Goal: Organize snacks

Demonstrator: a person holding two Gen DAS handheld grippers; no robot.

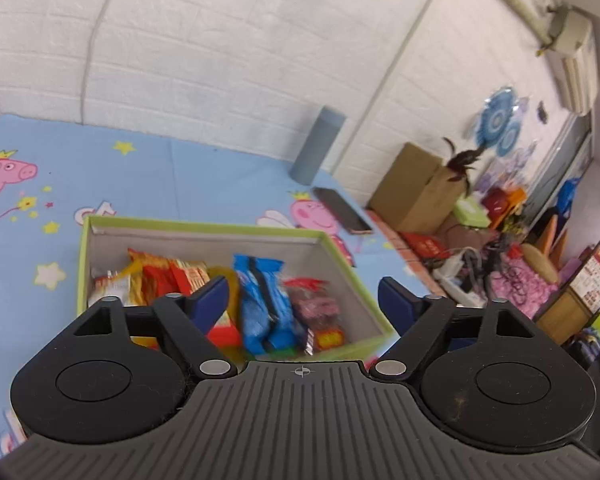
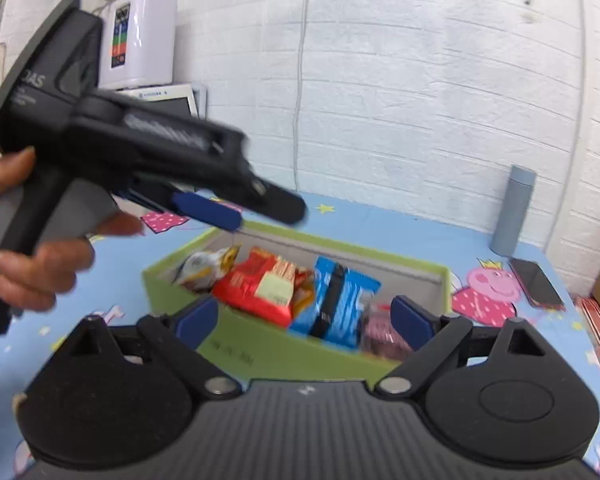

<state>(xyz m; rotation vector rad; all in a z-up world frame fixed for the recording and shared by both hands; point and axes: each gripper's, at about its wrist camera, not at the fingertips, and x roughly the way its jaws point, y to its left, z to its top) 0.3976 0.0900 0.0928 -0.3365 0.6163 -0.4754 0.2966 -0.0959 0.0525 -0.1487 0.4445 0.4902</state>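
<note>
Left gripper (image 1: 302, 300): fingers wide apart, holding nothing, above the box.
Right gripper (image 2: 305, 316): fingers wide apart, holding nothing.
Green box (image 1: 204, 226): on the blue cartoon mat (image 1: 148, 176).
Snacks (image 1: 260, 304): packed side by side inside the box.

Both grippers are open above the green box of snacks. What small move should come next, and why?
Probably draw both grippers back from the green box. The left gripper and right gripper are open and hold nothing, and the red packet, blue packets and pink packet already lie side by side inside. No loose snack shows on the mat.
</note>
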